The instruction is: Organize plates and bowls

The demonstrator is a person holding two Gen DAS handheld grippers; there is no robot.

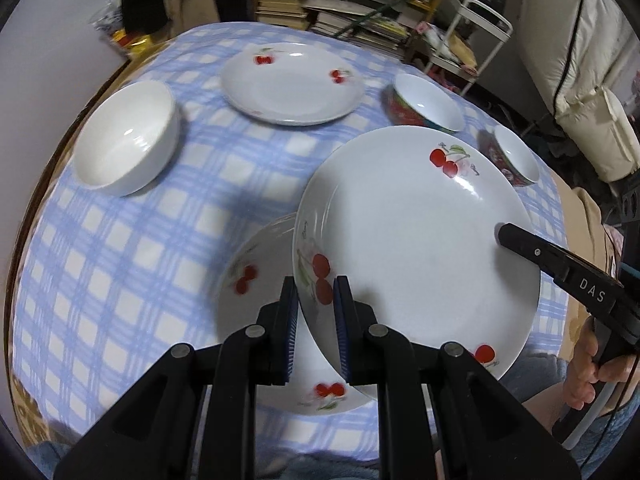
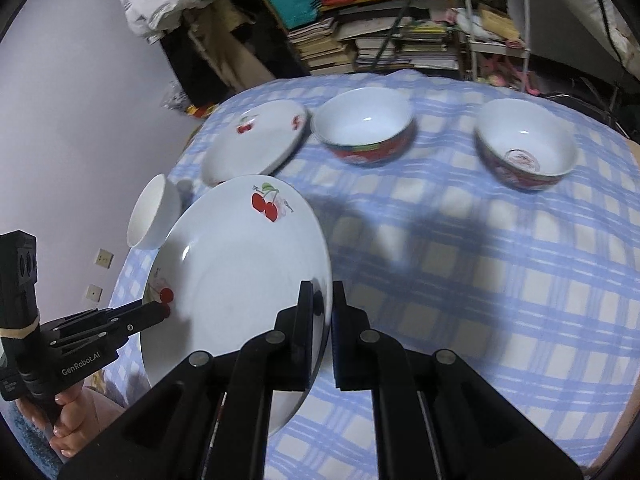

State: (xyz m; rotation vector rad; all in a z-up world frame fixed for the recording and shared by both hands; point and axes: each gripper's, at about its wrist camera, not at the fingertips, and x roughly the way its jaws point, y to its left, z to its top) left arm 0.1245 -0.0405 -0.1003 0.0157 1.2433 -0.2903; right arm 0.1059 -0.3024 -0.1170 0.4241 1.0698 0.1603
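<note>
A white plate with cherry prints hangs tilted above the table, held at two opposite rims. My left gripper is shut on its left rim by the cherries. My right gripper is shut on the right rim of the same plate. Under it on the cloth lies a second cherry plate, partly hidden. A third cherry plate sits at the far side. A plain white bowl stands at the left. Two red-patterned bowls stand at the far right.
The table wears a blue-and-white checked cloth, with bare cloth in the right foreground. Behind the table are stacked books on a shelf and a white wire cart. A pale wall runs along the left. A person's hand grips the right handle.
</note>
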